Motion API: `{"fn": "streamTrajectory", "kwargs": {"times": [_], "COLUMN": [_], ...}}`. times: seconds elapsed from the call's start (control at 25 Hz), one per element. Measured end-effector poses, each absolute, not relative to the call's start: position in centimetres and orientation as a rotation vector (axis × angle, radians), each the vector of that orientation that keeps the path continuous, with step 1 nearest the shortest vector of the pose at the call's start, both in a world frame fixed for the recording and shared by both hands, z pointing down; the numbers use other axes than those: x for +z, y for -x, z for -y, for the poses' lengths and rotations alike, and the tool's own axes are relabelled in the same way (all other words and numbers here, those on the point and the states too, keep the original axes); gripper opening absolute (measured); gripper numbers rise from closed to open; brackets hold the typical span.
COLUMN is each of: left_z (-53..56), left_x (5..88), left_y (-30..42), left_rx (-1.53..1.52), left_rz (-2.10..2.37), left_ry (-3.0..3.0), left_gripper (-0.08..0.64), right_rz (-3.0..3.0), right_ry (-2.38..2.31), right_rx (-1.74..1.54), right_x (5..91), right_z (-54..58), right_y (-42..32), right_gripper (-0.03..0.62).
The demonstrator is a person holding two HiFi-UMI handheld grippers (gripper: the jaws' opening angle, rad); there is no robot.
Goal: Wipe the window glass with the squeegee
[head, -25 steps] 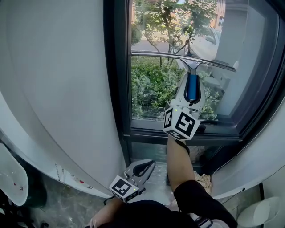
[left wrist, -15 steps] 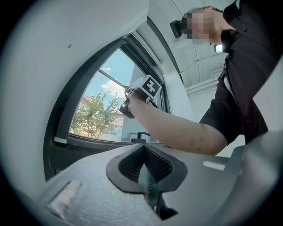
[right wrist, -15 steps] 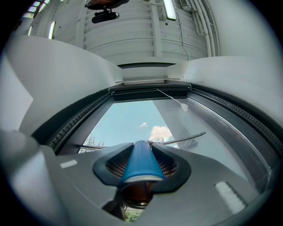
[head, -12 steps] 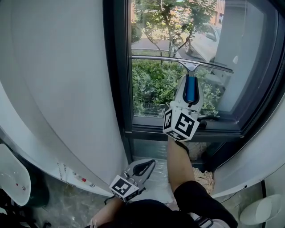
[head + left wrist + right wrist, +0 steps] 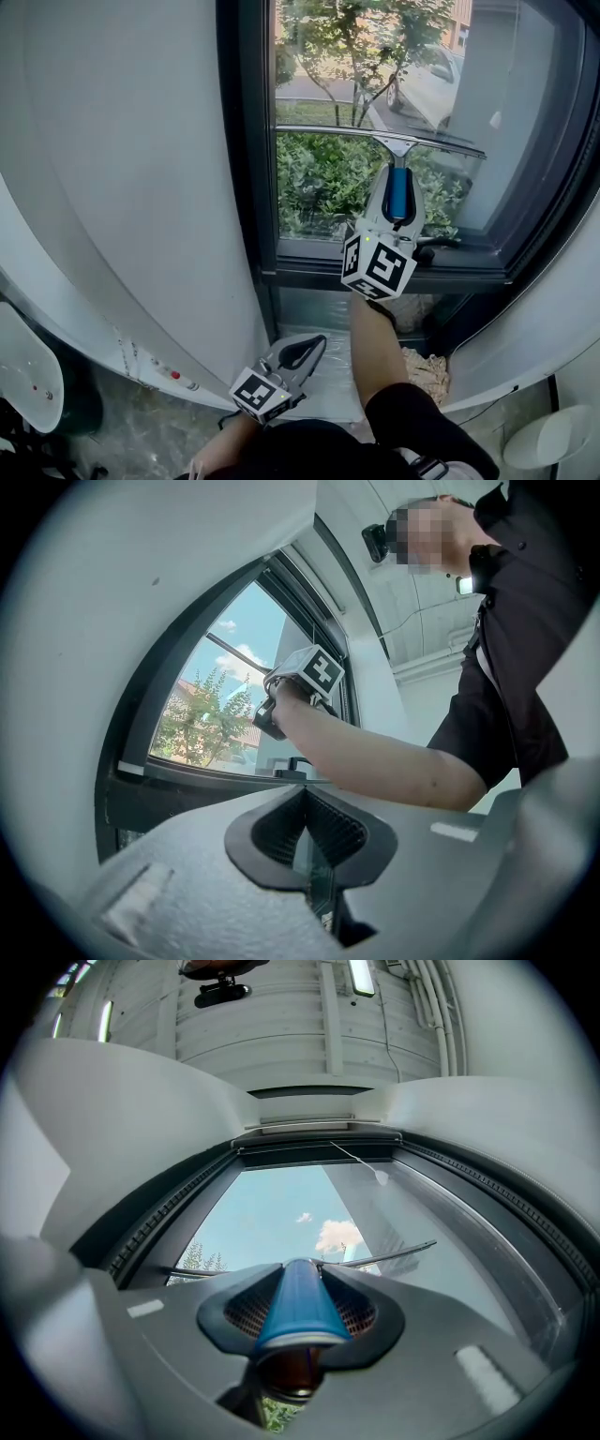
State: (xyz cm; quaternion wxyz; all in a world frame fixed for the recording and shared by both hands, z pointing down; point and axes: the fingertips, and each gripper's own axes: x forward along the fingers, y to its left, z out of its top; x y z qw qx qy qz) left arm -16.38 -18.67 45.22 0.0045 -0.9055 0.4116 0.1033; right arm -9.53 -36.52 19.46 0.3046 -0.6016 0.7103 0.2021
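A squeegee with a blue handle (image 5: 399,193) and a long metal blade (image 5: 375,138) lies flat against the window glass (image 5: 328,84), its blade level across the pane. My right gripper (image 5: 398,195) is shut on the blue handle (image 5: 298,1309), below the blade (image 5: 394,1257). My left gripper (image 5: 302,352) hangs low near the floor, well below the window, its jaws closed with nothing between them (image 5: 309,841). In the left gripper view the right gripper's marker cube (image 5: 309,673) shows up against the glass.
A dark window frame (image 5: 246,169) borders the pane on the left, with a dark sill (image 5: 394,274) below. A white curved wall panel (image 5: 122,187) fills the left. A crumpled cloth (image 5: 429,367) lies on the floor under the sill.
The squeegee blade has slid down the glass with my right gripper on its handle. The left gripper has stayed where it was.
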Motion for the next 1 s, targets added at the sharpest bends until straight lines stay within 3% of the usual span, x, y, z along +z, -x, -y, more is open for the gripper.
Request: {"fn": "streamTrajectory", "kwargs": {"times": [1.0], "left_z": [17.7], "left_x": [46.4], "left_y": [16.8], "left_rx": [0.296], "left_rz": [-1.321], "left_ry": [2.87], "left_gripper": [0.002], "right_rz": [-1.926], "right_ry": [1.642], "right_rx": [0.508], "right_x": [23.5], "right_z": [36.2], "right_y": [9.5], "right_gripper": [0.132]}}
